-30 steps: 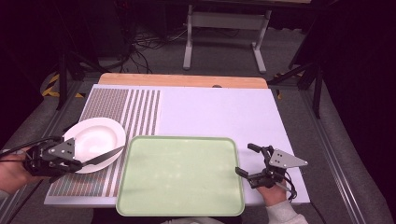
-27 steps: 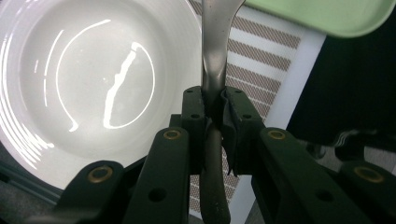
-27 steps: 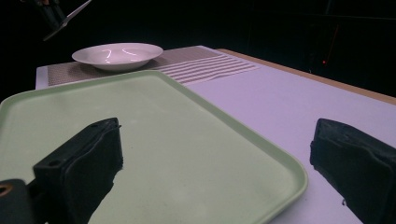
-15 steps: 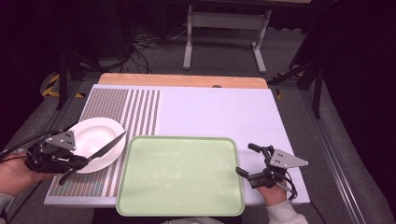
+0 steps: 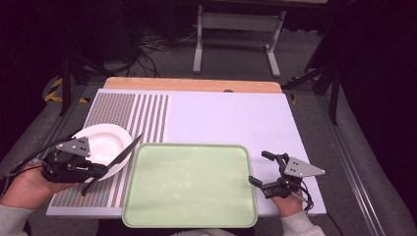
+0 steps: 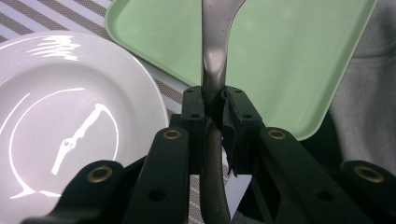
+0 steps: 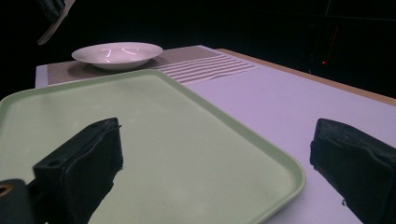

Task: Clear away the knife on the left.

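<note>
A person's left hand holds my left gripper (image 5: 101,170) at the table's near left, shut on a metal knife (image 5: 123,153). The blade slants out over the gap between a white plate (image 5: 101,141) and a pale green tray (image 5: 189,146). In the left gripper view the jaws (image 6: 215,105) pinch the knife's neck (image 6: 215,56), with the plate (image 6: 70,121) to the left and the tray (image 6: 280,56) ahead. My right gripper (image 5: 259,167) stands open by the tray's right edge, holding nothing. In the right gripper view its jaws (image 7: 215,140) straddle the tray's corner (image 7: 280,168), with the plate (image 7: 116,53) far off.
A white mat (image 5: 226,118) covers the table, with a striped and dotted patch (image 5: 147,113) at its left. A wooden edge (image 5: 192,84) runs along the far side. Beyond it, a metal stand (image 5: 236,29) and cables lie on the dark floor.
My left gripper has shifted slightly right, and the knife's tip has swung farther from the person, toward the tray's far left corner. The right gripper has not moved.
</note>
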`<state>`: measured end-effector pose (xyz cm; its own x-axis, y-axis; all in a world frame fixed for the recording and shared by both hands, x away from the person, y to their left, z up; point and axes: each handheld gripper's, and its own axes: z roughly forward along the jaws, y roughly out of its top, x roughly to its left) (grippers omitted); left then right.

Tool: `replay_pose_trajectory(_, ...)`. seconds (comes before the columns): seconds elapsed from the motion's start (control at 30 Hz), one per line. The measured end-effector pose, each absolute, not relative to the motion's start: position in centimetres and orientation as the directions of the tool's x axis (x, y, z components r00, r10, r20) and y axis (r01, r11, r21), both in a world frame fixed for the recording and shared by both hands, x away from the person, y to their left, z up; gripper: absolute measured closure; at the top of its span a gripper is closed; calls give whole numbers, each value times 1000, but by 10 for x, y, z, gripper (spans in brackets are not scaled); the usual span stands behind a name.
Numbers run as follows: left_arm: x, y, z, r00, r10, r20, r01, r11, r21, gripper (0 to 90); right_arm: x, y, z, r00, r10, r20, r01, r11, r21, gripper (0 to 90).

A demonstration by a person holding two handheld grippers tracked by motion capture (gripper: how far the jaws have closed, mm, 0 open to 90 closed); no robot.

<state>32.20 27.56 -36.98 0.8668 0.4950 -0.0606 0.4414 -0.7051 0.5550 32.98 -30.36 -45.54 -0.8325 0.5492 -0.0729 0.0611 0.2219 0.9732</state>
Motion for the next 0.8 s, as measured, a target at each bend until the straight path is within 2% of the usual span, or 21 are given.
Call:
replay_pose_trajectory(0.5,321,249,-381,835,535,-131,494,-623,607,800,329,-305,-455,-829,554,-74,62,223,973,31)
replay_pose_trajectory(0.8,312,229,-388,842,518,-149,481,-600,639,800,329,-305,-455,-830,553,-71,63,221,973,31)
